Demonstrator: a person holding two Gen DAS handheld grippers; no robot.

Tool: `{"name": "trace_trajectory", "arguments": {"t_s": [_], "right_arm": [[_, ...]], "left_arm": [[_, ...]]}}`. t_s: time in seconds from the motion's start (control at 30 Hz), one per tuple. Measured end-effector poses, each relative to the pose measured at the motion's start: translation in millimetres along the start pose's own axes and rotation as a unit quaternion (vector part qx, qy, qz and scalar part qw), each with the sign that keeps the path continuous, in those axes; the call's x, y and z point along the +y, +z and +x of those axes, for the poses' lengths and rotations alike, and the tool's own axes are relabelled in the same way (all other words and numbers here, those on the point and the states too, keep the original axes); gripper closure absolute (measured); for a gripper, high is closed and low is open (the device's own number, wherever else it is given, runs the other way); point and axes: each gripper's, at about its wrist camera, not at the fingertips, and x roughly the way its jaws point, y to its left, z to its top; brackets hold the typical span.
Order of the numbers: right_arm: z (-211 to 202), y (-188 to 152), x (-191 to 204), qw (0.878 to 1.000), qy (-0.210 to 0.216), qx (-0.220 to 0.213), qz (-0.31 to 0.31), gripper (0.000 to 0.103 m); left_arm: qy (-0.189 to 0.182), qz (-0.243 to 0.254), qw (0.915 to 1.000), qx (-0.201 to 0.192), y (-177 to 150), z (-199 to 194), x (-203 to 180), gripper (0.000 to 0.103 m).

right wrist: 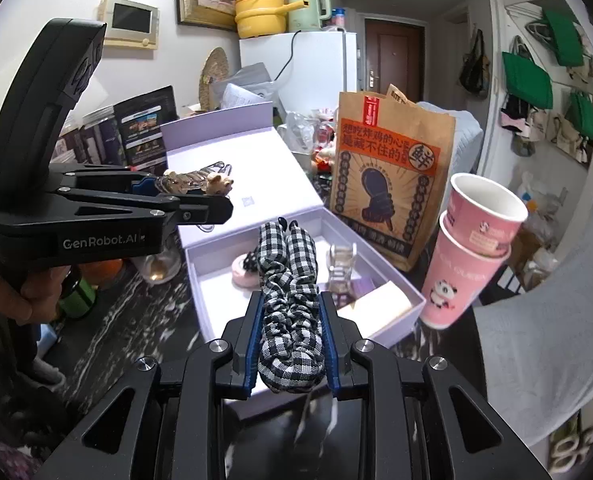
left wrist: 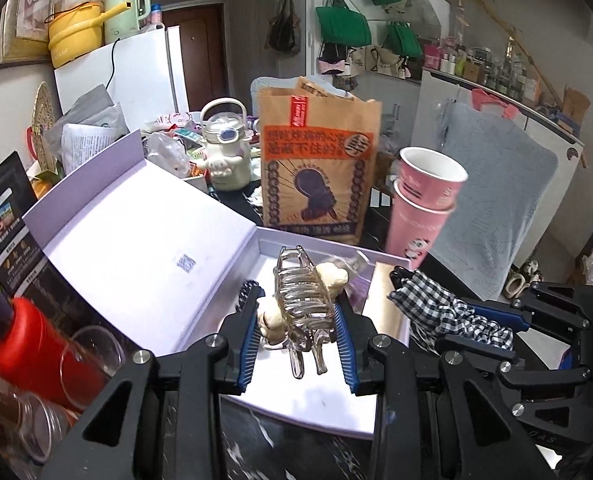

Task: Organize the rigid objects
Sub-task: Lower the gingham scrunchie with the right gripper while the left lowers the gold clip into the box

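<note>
left gripper [left wrist: 298, 312]: jaws closed on a clear hair claw clip [left wrist: 302, 300] with small cream figures on it, blue pads pressing both its sides. clip is held clear above the open lavender box [left wrist: 320, 412], not touching the floor of it. in the right wrist view the same gripper sits at left, above the box lid [right wrist: 224, 152], a hand [right wrist: 36, 296] wrapped round its grip.

right gripper [right wrist: 290, 312]: jaws closed on a black-and-white checked scrunchie [right wrist: 290, 312], the fabric bunched between the pads and sticking out forward past the fingertips. it hangs over the near edge of the box.

box contents, right wrist view: a pink round item with a dark bow [right wrist: 245, 270], a second clear claw clip [right wrist: 341, 266], a cream card-like piece [right wrist: 380, 304] in the right corner.

surroundings: box stands on a dark marbled tabletop [right wrist: 136, 332]. behind it an upright brown paper bag [right wrist: 390, 172]; to its right two stacked pink paper cups [right wrist: 468, 248]. a red canister [left wrist: 36, 344] lies left of the box.
</note>
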Motion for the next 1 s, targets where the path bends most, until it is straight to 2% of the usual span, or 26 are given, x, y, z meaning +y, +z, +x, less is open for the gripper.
{"name": "trace_trajectory", "arguments": {"t_s": [0.47, 0.63, 1.0], "right_arm": [[46, 33, -22, 1.0, -0.002, 0.008, -0.003, 0.077], [64, 42, -27, 1.0, 0.004, 0.016, -0.005, 0.077], [113, 48, -29, 0.999, -0.008, 0.046, -0.026, 0.077]], "left_arm": [[0.014, 0.006, 0.9999, 0.002, 31, 40, 22, 0.07], [0.0, -0.001, 0.9998, 0.021, 34, 61, 28, 0.07], [0.004, -0.008, 0.998, 0.062, 29, 112, 40, 0.07]]}}
